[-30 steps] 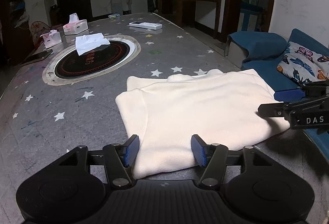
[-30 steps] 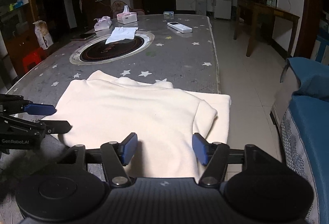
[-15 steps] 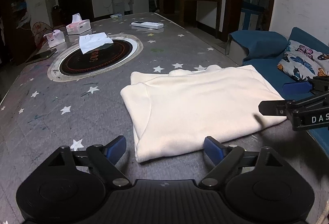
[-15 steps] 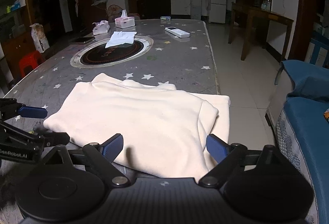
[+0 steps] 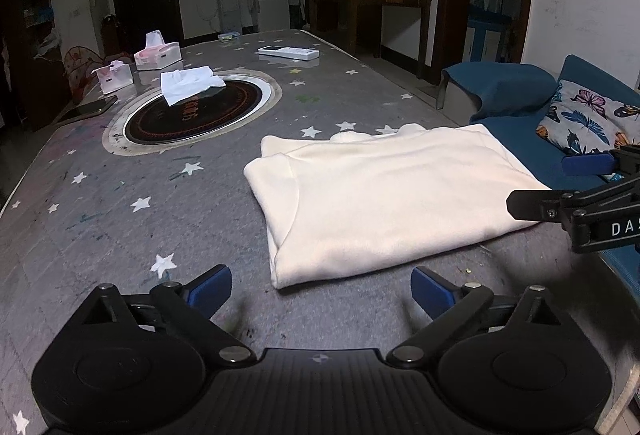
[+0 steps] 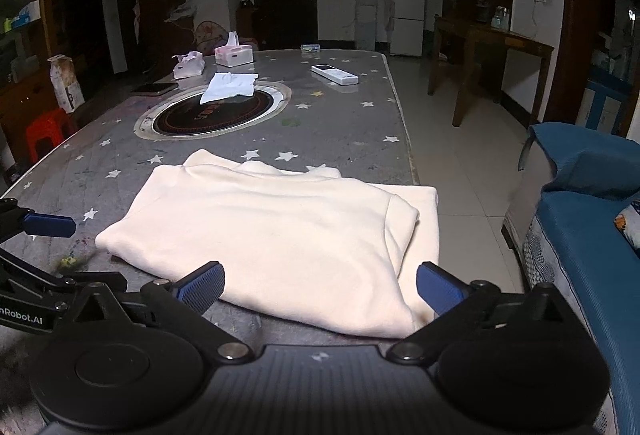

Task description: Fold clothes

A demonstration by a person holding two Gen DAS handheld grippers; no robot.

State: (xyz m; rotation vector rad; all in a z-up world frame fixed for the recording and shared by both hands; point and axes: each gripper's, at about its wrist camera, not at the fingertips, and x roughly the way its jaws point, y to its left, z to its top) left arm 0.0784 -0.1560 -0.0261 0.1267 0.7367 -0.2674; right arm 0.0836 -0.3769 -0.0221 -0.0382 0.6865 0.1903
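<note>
Both tongs have let go of the cream garment (image 5: 384, 195) since a second ago: their blue pads, then standing over its near hem, have just been opening and now sit wide apart with nothing pressed between them. Seen from the left wrist, the left tongs (image 5: 320, 289) have drawn back, so the hem lies just ahead of the pads on bare counter (image 5: 120, 219). Seen from the right wrist, the right tongs (image 6: 320, 285) are equally spread, the near hem lying between the pads without touching them.

Folded into a rough rectangle, the garment lies flat on the grey star-printed counter at its near end, close to the right edge. Its left side shows a rounded, doubled fold; a collar-like bump rises at the far edge. One layer sticks out past the fold on the right in the right wrist view (image 6: 428, 219).

Each tongs' body fills the bottom of its own view and hides the counter beneath. The right tongs enter the left view cut off at the edge (image 5: 560, 187). Dim light blurs the far room
</note>
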